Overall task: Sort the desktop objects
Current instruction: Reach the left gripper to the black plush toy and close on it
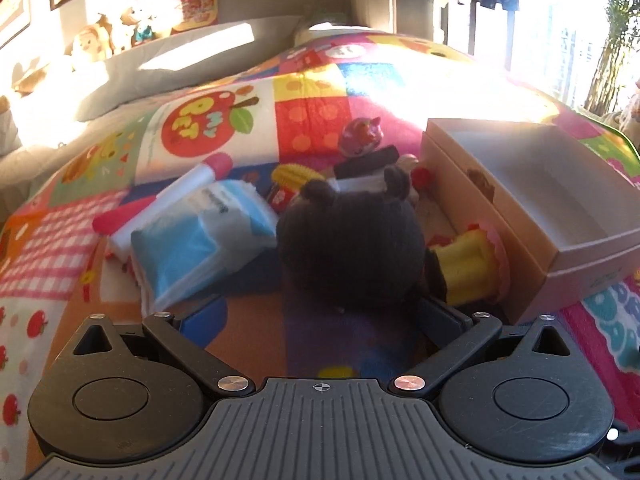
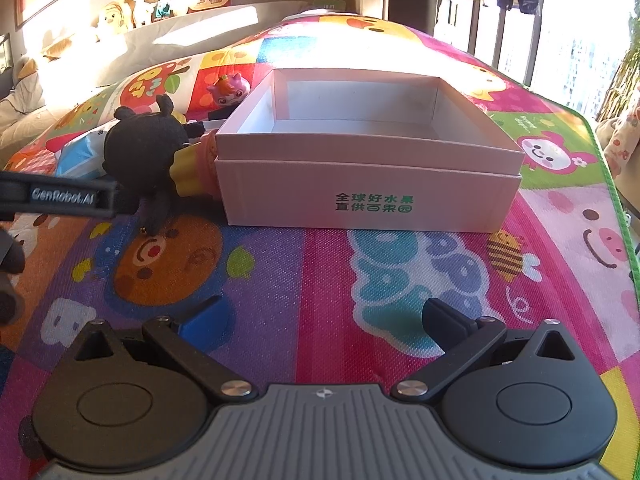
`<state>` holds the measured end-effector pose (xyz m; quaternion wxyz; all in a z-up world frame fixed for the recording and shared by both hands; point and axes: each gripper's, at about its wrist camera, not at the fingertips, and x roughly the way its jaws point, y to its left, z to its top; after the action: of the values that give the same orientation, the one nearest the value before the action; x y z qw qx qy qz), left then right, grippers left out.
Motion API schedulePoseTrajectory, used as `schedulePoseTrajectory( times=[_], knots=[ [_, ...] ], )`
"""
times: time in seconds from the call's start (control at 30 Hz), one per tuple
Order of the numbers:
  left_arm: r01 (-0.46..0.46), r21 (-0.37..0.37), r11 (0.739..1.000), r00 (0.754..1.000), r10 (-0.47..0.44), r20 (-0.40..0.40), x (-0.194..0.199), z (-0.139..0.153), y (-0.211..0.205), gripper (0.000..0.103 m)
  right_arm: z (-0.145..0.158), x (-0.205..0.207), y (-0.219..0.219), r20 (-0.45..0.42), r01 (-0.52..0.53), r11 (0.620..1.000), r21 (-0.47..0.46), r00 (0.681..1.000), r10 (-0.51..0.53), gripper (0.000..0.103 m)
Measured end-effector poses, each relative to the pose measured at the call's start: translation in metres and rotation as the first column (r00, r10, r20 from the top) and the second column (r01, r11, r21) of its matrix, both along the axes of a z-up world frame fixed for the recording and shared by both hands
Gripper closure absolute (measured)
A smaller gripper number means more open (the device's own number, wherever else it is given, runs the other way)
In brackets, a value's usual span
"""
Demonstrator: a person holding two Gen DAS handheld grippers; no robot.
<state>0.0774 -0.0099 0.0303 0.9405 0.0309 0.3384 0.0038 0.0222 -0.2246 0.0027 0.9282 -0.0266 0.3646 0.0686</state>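
Note:
A black plush toy (image 1: 352, 240) lies on the colourful play mat, just ahead of my left gripper (image 1: 320, 316). That gripper is open, its fingertips either side of the toy's near end and not pressing it. To the right, a yellow cupcake toy (image 1: 472, 264) leans on the wall of an open cardboard box (image 1: 580, 276). In the right wrist view the box (image 2: 280, 196) is empty, and my right gripper (image 2: 324, 320) hovers open over the mat in front of it. The plush (image 2: 144, 144) and a left-gripper finger (image 2: 72, 200) show at the left.
A blue tissue pack (image 1: 200, 240) and a red-and-white tube (image 1: 192, 180) lie left of the plush. Behind it sit a yellow corn toy (image 1: 294, 174), a black block (image 1: 368, 162) and a pink figurine (image 1: 360, 136). Stuffed toys line the far ledge. Windows stand at the right.

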Motion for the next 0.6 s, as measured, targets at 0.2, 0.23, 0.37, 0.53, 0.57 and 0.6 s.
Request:
schedulePoseTrajectory(
  times=[0.2, 0.23, 0.37, 0.53, 0.57, 0.6],
  knots=[
    [0.034, -0.004, 0.999, 0.999, -0.034, 0.007, 0.034, 0.003, -0.006, 0.000, 0.000, 0.000, 0.001, 0.006, 0.005, 1.000, -0.003, 1.000, -0.005, 0.000],
    [0.041, -0.004, 0.999, 0.999, -0.041, 0.008, 0.037, 0.002, -0.007, 0.000, 0.000, 0.000, 0.000, 0.007, 0.006, 1.000, -0.002, 1.000, -0.006, 0.000],
    [0.073, -0.002, 0.997, 0.997, -0.073, 0.029, 0.039, -0.001, -0.006, 0.004, -0.001, 0.000, 0.001, 0.008, 0.006, 1.000, -0.002, 1.000, -0.006, 0.000],
    [0.111, -0.008, 0.994, 0.993, -0.110, 0.052, 0.018, 0.000, 0.004, 0.021, -0.001, 0.000, 0.000, 0.009, 0.006, 1.000, -0.003, 1.000, -0.006, 0.000],
    [0.113, -0.005, 0.994, 0.992, -0.112, 0.052, 0.013, -0.001, 0.008, 0.021, -0.001, 0.000, 0.000, 0.009, 0.006, 1.000, -0.004, 1.000, -0.006, 0.000],
    [0.113, -0.006, 0.994, 0.993, -0.112, 0.048, 0.004, -0.002, 0.014, 0.021, -0.001, 0.000, 0.000, 0.009, 0.006, 1.000, -0.004, 1.000, -0.006, 0.000]
  ],
)
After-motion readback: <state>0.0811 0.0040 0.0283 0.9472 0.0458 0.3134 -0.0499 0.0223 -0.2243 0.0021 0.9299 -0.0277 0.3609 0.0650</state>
